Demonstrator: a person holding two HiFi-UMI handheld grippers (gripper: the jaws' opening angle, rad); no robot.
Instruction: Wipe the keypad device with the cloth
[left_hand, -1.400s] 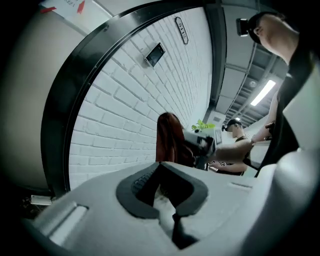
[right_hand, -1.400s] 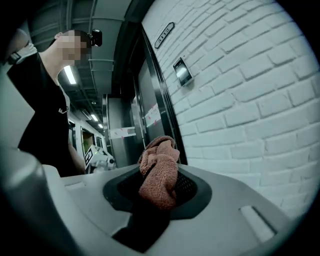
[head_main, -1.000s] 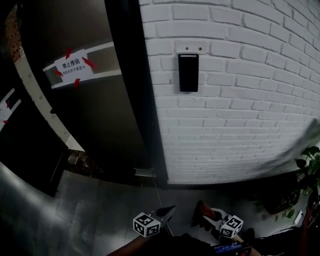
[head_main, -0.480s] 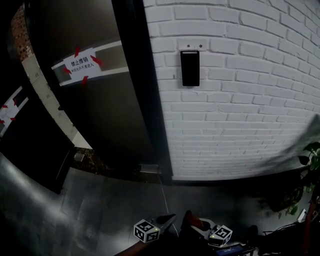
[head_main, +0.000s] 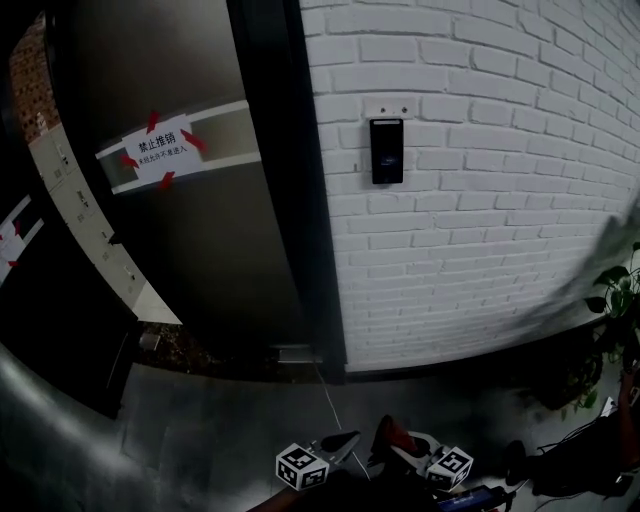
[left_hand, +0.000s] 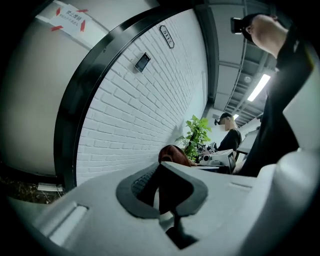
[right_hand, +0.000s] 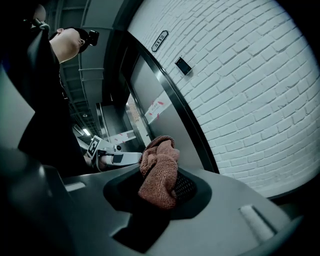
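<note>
Rust-brown cloth (right_hand: 159, 170) is bunched up in my right gripper (right_hand: 162, 192), jaws clamped tight on it; left gripper (left_hand: 162, 187) has its jaws together on nothing; both sit low, close to my body. Keypad device (head_main: 386, 151) is up on the white brick wall (head_main: 480, 220), just right of the dark door frame (head_main: 290, 200), and well apart from the cloth; any tips for doing the wipe properly?

Reply: how much cloth sticks out past the jaws?

Me: a decent wad, flopped over the tips; so my guess is I lift the right gripper square to the dark face, let only the wad touch, and stroke top to bottom with light pressure; bare jaw tips on that panel could scratch it or press something. Left one I'd keep clear, or rest it on the bricks beside the unit to steady myself.
</note>
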